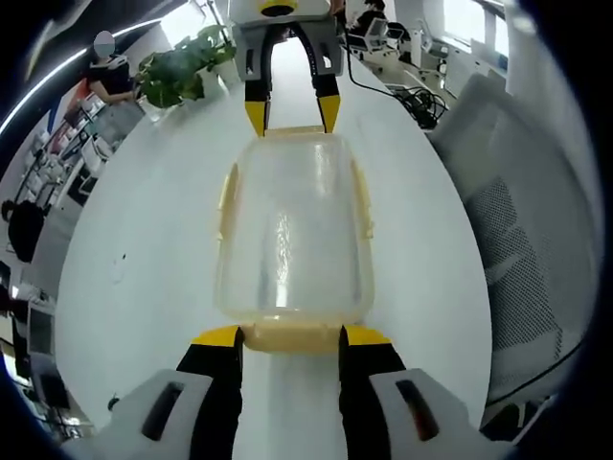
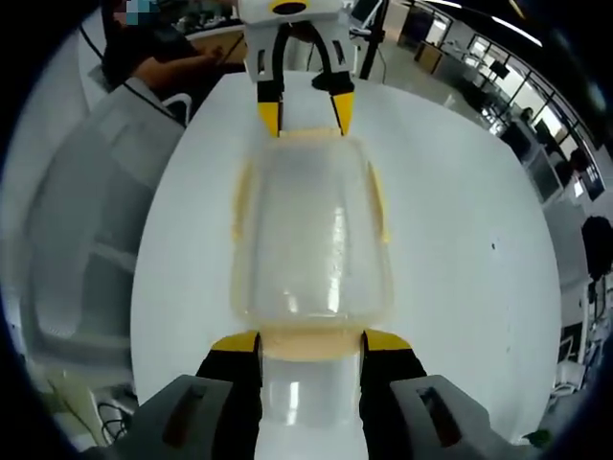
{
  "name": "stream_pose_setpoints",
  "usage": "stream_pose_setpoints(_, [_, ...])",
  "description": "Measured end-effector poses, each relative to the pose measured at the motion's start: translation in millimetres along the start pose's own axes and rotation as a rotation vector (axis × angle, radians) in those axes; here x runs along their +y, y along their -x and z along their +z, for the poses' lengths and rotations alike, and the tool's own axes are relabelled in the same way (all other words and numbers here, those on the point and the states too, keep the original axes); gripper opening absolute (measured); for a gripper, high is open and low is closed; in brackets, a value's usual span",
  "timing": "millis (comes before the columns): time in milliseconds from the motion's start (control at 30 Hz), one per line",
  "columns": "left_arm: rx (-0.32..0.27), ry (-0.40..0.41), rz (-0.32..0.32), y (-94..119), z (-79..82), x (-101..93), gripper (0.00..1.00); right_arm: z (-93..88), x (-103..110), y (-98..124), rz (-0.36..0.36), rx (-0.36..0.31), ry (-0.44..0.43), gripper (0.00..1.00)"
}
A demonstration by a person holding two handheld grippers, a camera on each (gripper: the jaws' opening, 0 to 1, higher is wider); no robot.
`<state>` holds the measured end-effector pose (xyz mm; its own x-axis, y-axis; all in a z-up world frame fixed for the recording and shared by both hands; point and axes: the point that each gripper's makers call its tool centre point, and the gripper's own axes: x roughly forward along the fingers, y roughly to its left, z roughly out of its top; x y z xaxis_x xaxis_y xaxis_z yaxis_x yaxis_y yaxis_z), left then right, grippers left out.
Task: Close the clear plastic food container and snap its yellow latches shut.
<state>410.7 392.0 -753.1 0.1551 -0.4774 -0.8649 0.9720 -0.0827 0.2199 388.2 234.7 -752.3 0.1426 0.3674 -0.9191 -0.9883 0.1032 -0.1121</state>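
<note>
Clear plastic and pale yellow trim mark the food container [image 1: 292, 230], which lies lid-on in the middle of a white round surface [image 1: 153, 249], flanked end to end by two tools. The left hand-held gripper [image 1: 291, 335] has its yellow-tipped jaws spread either side of the near end latch [image 1: 290, 337], touching or almost touching the container's end wall, gripping nothing. Across from it, the right hand-held gripper [image 1: 291, 113] stands likewise parted at the far end latch [image 1: 293, 131], its tips at the rim. The lid looks seated, so the closing appears done and the latching is the step in hand; whether either end latch has already clicked cannot be told from here. The next move probably calls for each tool to press its latch down and inward against the container wall until it catches, with both ends braced so the container does not slide on the smooth top. The long side latches [image 1: 227, 196] seem to lie flat along the walls, though their state is uncertain.

The left gripper view takes in a potted plant [image 1: 182, 69], a mesh-backed office chair [image 1: 522, 220] and cables at the surface's far edge. The right gripper view instead shows a seated person's arm [image 2: 177, 59] resting at the far rim, a grey chair [image 2: 86, 230] and rows of office desks beyond.
</note>
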Motion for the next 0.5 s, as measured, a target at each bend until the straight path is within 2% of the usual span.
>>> stream_pose_setpoints(500, [-0.002, -0.013, -0.005, -11.3, 24.6, -0.6, 0.38, -26.2, 2.4, 10.1, -0.001, 0.000, -0.015, 0.38])
